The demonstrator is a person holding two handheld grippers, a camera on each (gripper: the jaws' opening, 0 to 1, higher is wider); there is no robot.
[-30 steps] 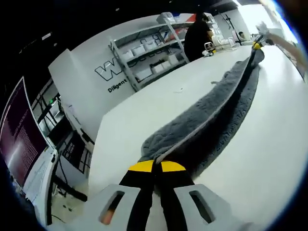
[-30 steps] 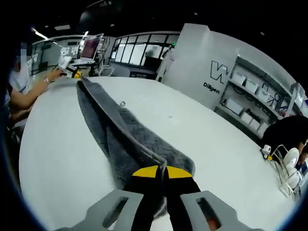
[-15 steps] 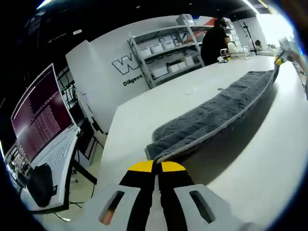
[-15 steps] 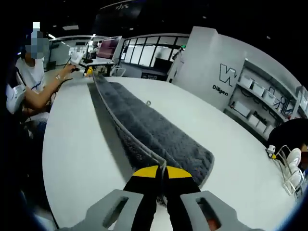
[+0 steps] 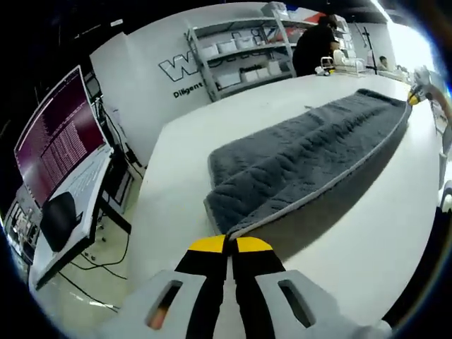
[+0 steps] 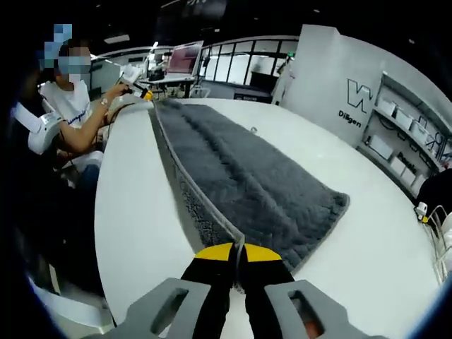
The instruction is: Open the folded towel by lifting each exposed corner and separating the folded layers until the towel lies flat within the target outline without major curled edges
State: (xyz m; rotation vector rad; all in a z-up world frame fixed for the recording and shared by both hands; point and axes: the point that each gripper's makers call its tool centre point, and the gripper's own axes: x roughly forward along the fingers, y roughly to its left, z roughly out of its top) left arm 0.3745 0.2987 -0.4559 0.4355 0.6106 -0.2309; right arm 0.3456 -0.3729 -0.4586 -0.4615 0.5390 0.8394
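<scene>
A dark grey quilted towel (image 5: 311, 152) with a pale hem stretches over the white table (image 5: 183, 176). My left gripper (image 5: 227, 244) is shut on one near corner of it. In the right gripper view the same towel (image 6: 247, 176) runs away from my right gripper (image 6: 238, 251), which is shut on the opposite near corner. The edge between the two corners is lifted off the table, and the far half rests on it. The right gripper (image 5: 418, 92) appears small at the far right of the left gripper view. The left gripper (image 6: 138, 83) appears far off in the right gripper view.
A person (image 6: 70, 113) sits at the table's left end in the right gripper view. A monitor (image 5: 53, 138) and desk stand left of the table. Shelving (image 5: 240, 53) lines the back wall, with another person (image 5: 314, 49) beside it. A wire rack (image 6: 438, 233) stands at the right.
Both grippers have pulled the held edge toward the person, and the towel's upper layer has spread open wider across the table. Both cameras moved with the hands.
</scene>
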